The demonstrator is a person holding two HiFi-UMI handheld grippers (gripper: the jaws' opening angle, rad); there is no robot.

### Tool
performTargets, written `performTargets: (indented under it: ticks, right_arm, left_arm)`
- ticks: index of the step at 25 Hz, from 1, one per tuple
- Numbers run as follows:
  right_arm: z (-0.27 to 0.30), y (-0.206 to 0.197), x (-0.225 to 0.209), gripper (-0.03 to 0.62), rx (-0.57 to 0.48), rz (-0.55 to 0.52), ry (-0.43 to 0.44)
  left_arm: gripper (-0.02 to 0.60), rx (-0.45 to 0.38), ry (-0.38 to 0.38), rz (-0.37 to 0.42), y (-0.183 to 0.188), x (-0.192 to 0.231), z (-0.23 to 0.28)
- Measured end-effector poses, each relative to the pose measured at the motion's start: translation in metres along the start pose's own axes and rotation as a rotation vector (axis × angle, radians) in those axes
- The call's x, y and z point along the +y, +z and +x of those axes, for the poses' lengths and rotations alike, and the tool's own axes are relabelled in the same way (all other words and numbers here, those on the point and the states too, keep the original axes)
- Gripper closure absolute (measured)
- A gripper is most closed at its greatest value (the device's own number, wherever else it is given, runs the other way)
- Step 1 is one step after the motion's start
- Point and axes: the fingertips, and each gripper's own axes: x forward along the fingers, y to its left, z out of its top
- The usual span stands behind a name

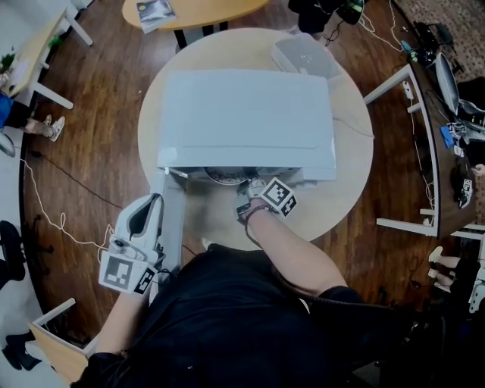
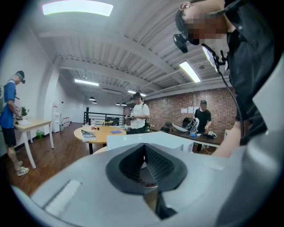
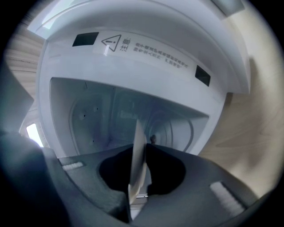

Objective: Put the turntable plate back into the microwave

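Note:
A white microwave [image 1: 246,114] sits on a round pale table [image 1: 348,174], seen from above, its door [image 1: 173,227] swung out toward me at the left. My right gripper [image 1: 246,198] is at the mouth of the oven, shut on the glass turntable plate [image 1: 223,178], whose rim shows under the front edge. In the right gripper view the plate [image 3: 137,164] stands edge-on between the jaws of the right gripper [image 3: 138,148], in front of the open cavity [image 3: 133,115]. My left gripper [image 1: 155,198] hangs just left of the door; in its own view the left gripper [image 2: 144,153] has its pads meeting, with nothing held.
A clear plastic tub [image 1: 303,54] stands behind the microwave. A wooden table [image 1: 204,11] lies beyond, a cluttered desk [image 1: 447,114] at the right, and a cable [image 1: 61,220] runs across the floor. Several people [image 2: 138,113] stand further off in the room.

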Motion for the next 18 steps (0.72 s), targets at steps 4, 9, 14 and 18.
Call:
performTargets:
  ticks: [4,9,14,18]
  right_arm:
    - [0.001,0.003,-0.003,0.559,-0.007,-0.006,-0.007]
    - [0.006,-0.001,-0.001,0.559,0.004,-0.004,-0.010]
    - [0.005,0.009,-0.005,0.559,0.005,-0.016,-0.016]
    - [0.011,0.010,-0.006,0.559,-0.004,-0.014,-0.015]
  left_arm:
    - [0.577,-0.009,-0.008,-0.009,-0.002,-0.002,0.003]
    - [0.577,-0.013,0.009,-0.018,0.000,0.004,0.001]
    - [0.577,-0.022,0.000,-0.035,-0.003,-0.002,0.009]
    - [0.577,-0.025,0.000,-0.033,-0.003,0.001,0.009]
